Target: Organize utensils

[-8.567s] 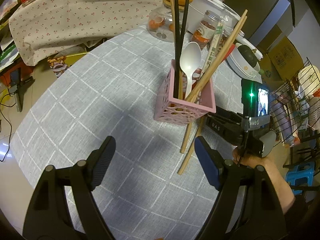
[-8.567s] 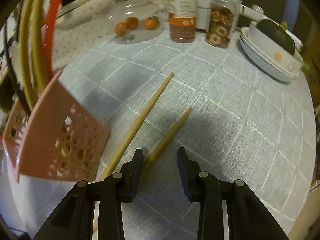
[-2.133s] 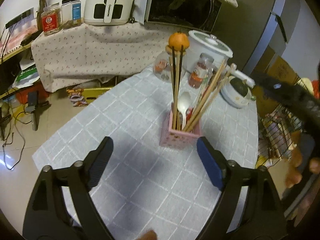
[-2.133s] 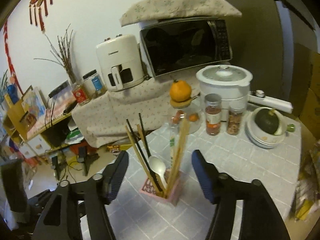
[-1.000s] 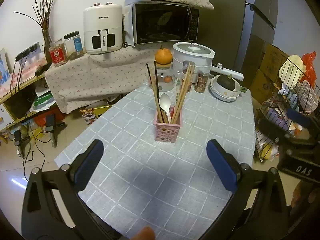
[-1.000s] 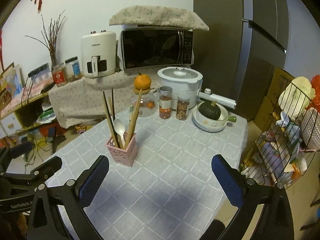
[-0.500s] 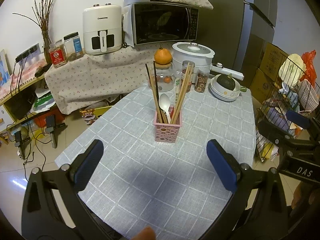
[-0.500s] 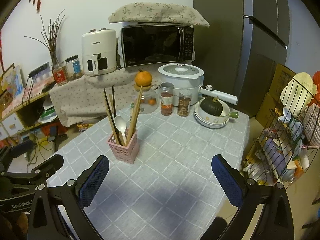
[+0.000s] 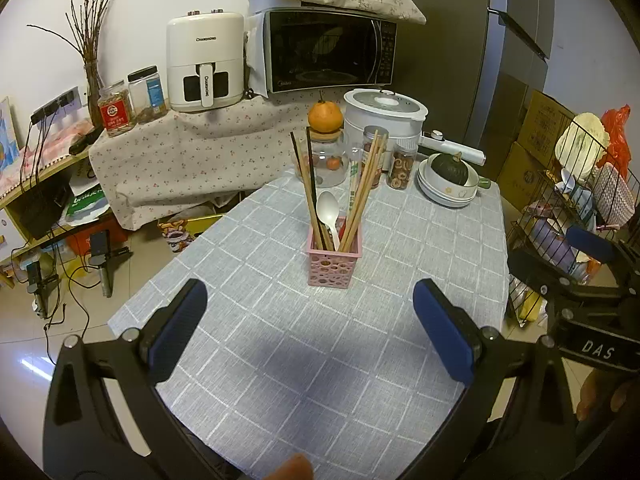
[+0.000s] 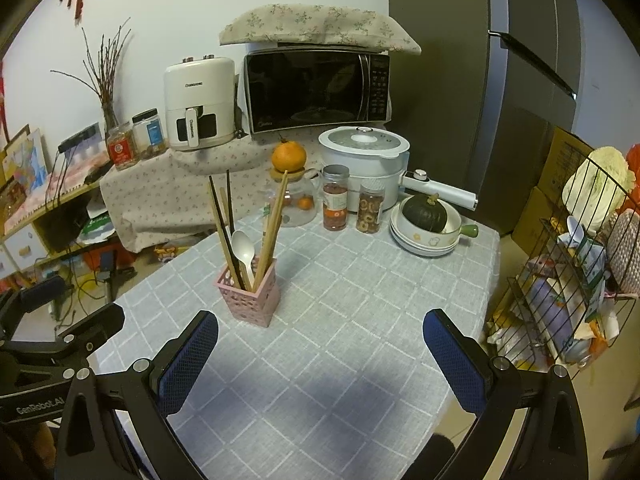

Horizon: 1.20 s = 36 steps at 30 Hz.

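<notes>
Grey checked cloth covers the table [image 9: 420, 240]. Near its middle stands the pink holder [image 9: 334, 261] (perforated, upright), with wooden chopsticks [image 9: 362, 192], dark chopsticks [image 9: 310, 184] and a white spoon [image 9: 329, 210] inside. The left gripper [image 9: 310, 332] and right gripper [image 10: 320, 360] both hang over the near edge, spread wide, holding nothing.
</notes>
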Tool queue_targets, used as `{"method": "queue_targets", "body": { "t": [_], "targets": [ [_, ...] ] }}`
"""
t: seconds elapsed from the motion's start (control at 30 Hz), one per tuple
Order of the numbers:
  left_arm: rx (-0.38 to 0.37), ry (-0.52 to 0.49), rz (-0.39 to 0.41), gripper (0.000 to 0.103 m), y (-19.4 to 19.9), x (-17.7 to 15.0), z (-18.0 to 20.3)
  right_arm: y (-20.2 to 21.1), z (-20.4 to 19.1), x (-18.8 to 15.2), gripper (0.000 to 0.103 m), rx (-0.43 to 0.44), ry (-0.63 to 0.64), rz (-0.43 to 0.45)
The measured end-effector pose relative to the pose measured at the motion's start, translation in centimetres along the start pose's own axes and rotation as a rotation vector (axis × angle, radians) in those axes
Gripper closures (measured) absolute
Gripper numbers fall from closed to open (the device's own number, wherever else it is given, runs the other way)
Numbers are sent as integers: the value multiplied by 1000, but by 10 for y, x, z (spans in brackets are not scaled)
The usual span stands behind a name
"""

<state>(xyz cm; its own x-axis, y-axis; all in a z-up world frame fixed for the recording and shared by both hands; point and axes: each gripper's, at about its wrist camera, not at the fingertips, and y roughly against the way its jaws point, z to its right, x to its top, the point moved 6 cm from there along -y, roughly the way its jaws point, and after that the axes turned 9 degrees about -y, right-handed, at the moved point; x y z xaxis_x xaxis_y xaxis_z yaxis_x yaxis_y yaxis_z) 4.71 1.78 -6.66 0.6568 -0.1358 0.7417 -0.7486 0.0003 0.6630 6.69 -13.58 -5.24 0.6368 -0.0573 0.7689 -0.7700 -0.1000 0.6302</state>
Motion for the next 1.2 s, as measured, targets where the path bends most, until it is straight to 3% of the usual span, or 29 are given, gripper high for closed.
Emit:
{"method": "queue_targets", "body": {
  "t": [1.2],
  "targets": [
    [-13,4,-6,1,0,2,4,-4,1,-3,0,-2,-4,-7]
  ]
}}
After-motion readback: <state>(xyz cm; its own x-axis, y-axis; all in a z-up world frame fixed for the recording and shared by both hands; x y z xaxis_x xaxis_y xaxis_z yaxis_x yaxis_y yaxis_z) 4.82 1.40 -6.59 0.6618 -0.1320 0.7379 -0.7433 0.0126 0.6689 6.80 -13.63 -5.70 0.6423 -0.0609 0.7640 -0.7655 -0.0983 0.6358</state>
